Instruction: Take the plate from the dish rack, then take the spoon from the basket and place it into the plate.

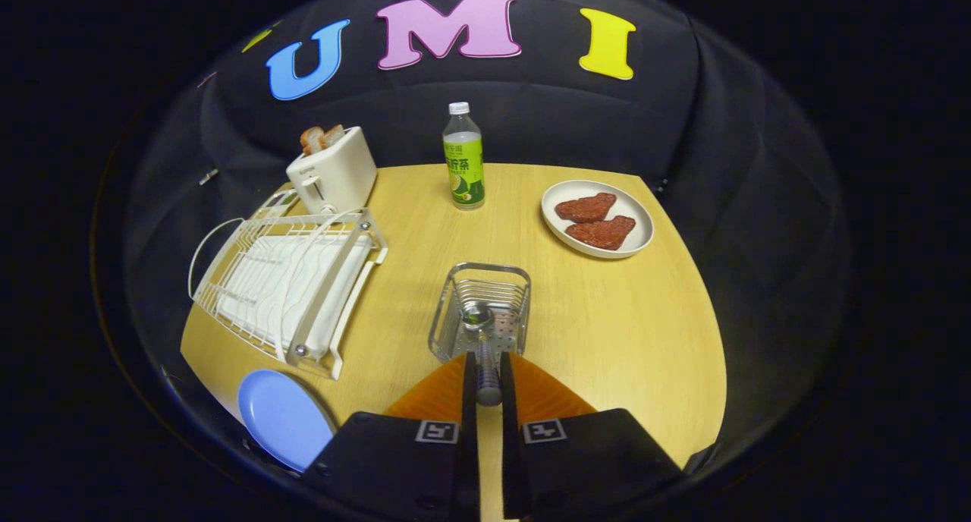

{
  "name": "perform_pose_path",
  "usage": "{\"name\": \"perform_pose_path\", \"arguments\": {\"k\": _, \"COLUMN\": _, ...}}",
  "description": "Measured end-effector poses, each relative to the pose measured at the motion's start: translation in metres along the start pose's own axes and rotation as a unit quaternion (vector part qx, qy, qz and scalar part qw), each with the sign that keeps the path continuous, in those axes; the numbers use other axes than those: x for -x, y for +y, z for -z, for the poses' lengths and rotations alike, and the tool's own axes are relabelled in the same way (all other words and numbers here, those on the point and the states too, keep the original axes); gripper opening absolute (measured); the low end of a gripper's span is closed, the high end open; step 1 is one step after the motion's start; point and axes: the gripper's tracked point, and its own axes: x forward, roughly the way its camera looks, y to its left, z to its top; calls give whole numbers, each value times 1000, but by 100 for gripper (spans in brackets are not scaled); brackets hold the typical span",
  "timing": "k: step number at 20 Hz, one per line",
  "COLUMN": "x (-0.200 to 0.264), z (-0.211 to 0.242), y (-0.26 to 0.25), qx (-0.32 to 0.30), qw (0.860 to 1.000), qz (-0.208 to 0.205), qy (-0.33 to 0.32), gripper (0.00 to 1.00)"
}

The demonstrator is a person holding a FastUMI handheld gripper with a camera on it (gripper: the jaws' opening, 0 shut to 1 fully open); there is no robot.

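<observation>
Left to right, as I see it from the gripper's camera. The blue plate (282, 419) lies flat at the near left corner of the worktop (622, 332), close to the worktop's edge and just in front of the dish rack (288, 290). The rack is white wire with a tray under it, set at a slant along the left edge; its slots stand unoccupied. Behind the rack, touching its far end, a cream toaster (334, 174) holds two slices of bread (322, 136) in its top. A strip of bare wood runs between the rack and the metal basket (481, 311), wide enough for me to pass through.

Centre: the basket stands just ahead of the gripper (488, 370). The spoon (482, 340) has its bowl up inside the basket and its handle reaching back towards me between my jaws, which have closed nearly all the way, both fingers pressing the handle. Beyond the basket, near the far edge, a bottle (463, 158) with a green label stands upright, well apart from the basket.

Right: a white dish (637, 237) carrying two reddish-brown pieces (595, 220) sits near the far right edge. The near right part of the worktop is open wood.
</observation>
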Motion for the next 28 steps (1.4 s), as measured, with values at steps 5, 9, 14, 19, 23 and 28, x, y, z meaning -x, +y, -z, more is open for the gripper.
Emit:
{"name": "perform_pose_path", "arguments": {"k": 5, "x": 12, "z": -6, "y": -4, "qx": 4, "qw": 1000, "qz": 19, "qy": -2, "gripper": 11}}
{"name": "perform_pose_path", "arguments": {"k": 9, "x": 48, "z": -27, "y": -10, "qx": 5, "qw": 999, "qz": 38, "qy": -33, "gripper": 10}}
{"name": "perform_pose_path", "arguments": {"k": 14, "x": 120, "z": -58, "y": 15, "qx": -8, "qw": 995, "qz": 17, "qy": -96, "gripper": 10}}
{"name": "perform_pose_path", "arguments": {"k": 19, "x": 174, "z": -46, "y": 89, "qx": 4, "qw": 992, "qz": -48, "qy": -116, "gripper": 10}}
{"name": "perform_pose_path", "arguments": {"k": 23, "x": 188, "z": -8, "y": 149, "qx": 18, "qw": 991, "qz": -96, "qy": -93, "gripper": 10}}
{"name": "perform_pose_path", "arguments": {"k": 28, "x": 166, "z": 48, "y": 211, "qx": 40, "qw": 988, "qz": -142, "qy": -35, "gripper": 10}}
